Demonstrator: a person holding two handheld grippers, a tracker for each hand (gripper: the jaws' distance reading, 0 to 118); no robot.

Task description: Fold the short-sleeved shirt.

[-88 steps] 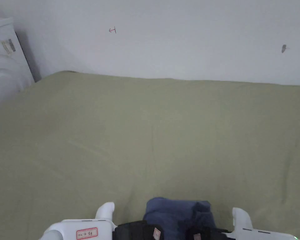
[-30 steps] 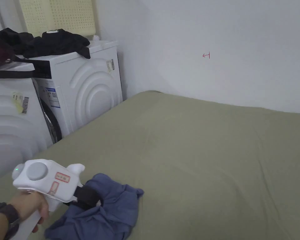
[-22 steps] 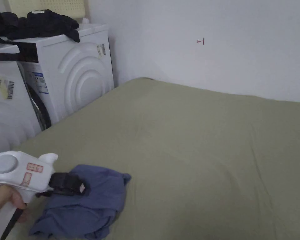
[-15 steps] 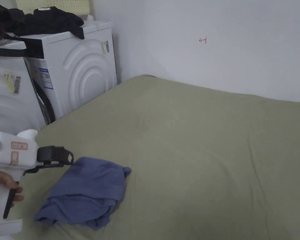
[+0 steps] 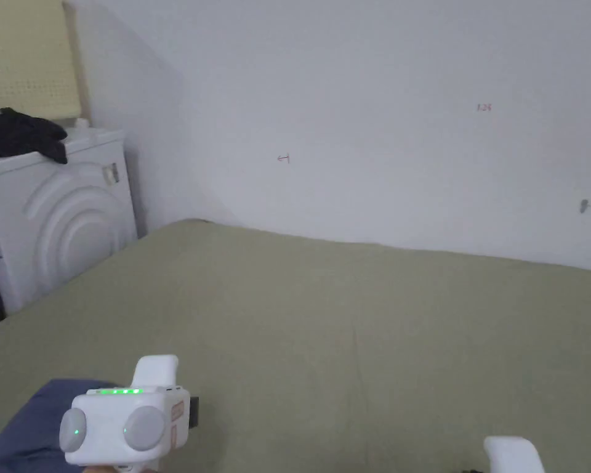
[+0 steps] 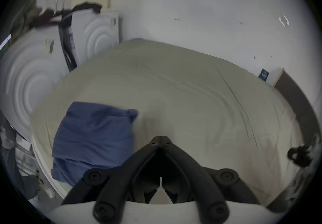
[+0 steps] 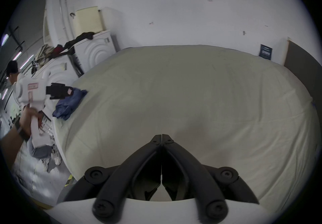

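The blue short-sleeved shirt (image 6: 92,133) lies in a loose bunched heap near the left front corner of the olive-covered table (image 6: 191,106); a strip of the shirt (image 5: 23,425) reaches the bottom left of the head view. My left gripper (image 6: 161,138) is shut with nothing between its jaws, just right of the heap and apart from it. In the right gripper view the left gripper (image 7: 69,91) hovers over the shirt (image 7: 68,106). My right gripper (image 7: 162,136) is shut and empty above the table's front middle.
Two white washing machines (image 5: 54,215) stand left of the table with dark clothes (image 5: 17,132) on top. A white wall runs behind. A brown panel (image 7: 303,64) stands at the right end. A person (image 7: 12,71) is far off on the left.
The left gripper carried the shirt to the table's left front, let it go and drew back off it. The head camera has swung up and to the right.
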